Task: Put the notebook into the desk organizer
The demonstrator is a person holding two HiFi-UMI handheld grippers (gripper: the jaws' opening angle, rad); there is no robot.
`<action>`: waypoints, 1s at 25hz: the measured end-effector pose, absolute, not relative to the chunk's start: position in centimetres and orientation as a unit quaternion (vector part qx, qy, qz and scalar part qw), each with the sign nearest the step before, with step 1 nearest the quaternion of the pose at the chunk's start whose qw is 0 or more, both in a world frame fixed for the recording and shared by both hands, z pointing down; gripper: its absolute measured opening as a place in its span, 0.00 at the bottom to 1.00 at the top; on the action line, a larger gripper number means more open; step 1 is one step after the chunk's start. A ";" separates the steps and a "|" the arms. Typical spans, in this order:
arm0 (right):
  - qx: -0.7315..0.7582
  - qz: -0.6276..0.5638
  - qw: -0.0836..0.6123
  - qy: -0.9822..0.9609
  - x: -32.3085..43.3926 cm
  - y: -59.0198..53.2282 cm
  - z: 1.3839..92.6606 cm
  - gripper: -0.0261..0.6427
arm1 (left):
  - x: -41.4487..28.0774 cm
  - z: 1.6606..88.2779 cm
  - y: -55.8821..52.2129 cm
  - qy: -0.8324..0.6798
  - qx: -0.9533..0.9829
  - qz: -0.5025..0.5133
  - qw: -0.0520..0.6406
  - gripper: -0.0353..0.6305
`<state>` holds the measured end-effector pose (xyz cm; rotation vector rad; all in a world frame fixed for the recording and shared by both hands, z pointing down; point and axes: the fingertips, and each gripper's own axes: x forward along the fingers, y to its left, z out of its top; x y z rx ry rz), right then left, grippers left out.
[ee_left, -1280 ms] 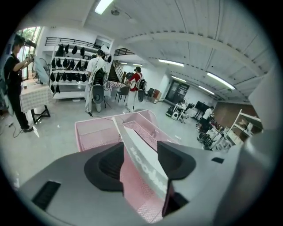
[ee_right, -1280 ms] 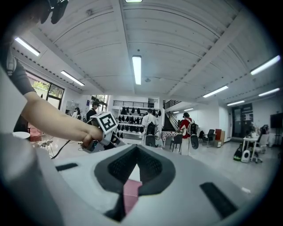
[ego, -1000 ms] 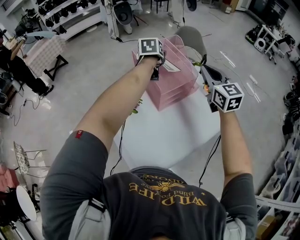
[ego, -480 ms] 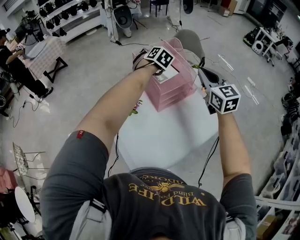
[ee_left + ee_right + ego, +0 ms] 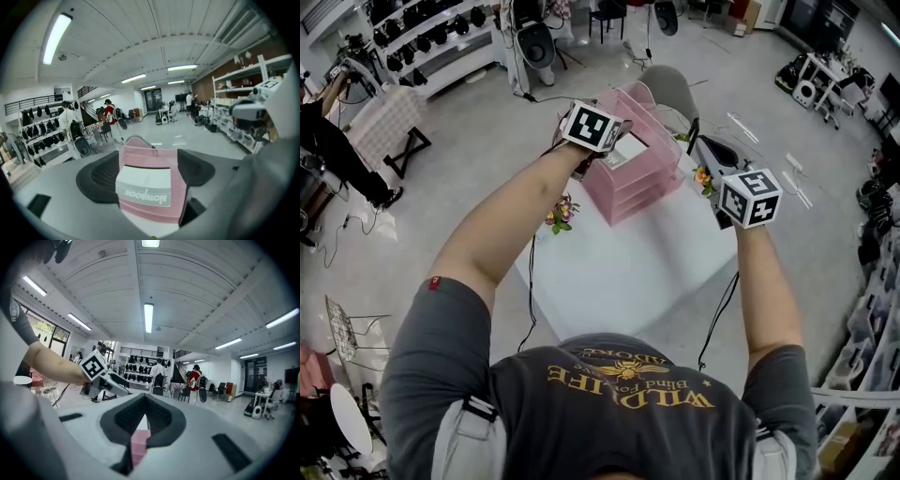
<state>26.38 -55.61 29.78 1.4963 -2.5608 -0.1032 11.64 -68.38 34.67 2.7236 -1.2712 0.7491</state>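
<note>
The notebook [image 5: 144, 186] lay flat in the top tray of the pink desk organizer [image 5: 639, 183], at upper centre of the head view on the white tabletop [image 5: 628, 272]. The left tool [image 5: 149, 172] hovered just short of it. Its jaws were spread wide, having just opened and eased slightly back, and touched nothing. The right tool [image 5: 145, 401], to the organizer's right, had its jaws pressed together, empty.

Seen from the head, the jaws of the left gripper [image 5: 150, 171] lie hidden under its marker cube [image 5: 589, 127]. Ahead of the right gripper [image 5: 144, 401], the pink organizer [image 5: 139, 446] shows only as a narrow strip between the pads [image 5: 161, 416], the rest behind them. The notebook [image 5: 143, 187] cannot be made out there.
</note>
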 end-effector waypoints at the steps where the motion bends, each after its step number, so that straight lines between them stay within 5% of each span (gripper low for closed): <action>1: 0.503 -0.035 0.085 -0.860 26.3 -55.3 29.5 0.04 | 11.4 33.5 -67.4 -0.404 0.888 0.220 0.021 0.63; 21: 0.516 -0.025 0.056 -0.854 23.9 -43.8 31.1 0.04 | 0.7 31.4 -46.0 -0.369 0.929 -0.011 -0.028 0.07; 25: 0.519 -0.009 0.050 -0.853 23.7 -41.9 33.1 0.04 | -0.4 32.1 -43.9 -0.372 0.928 -0.030 -0.018 0.06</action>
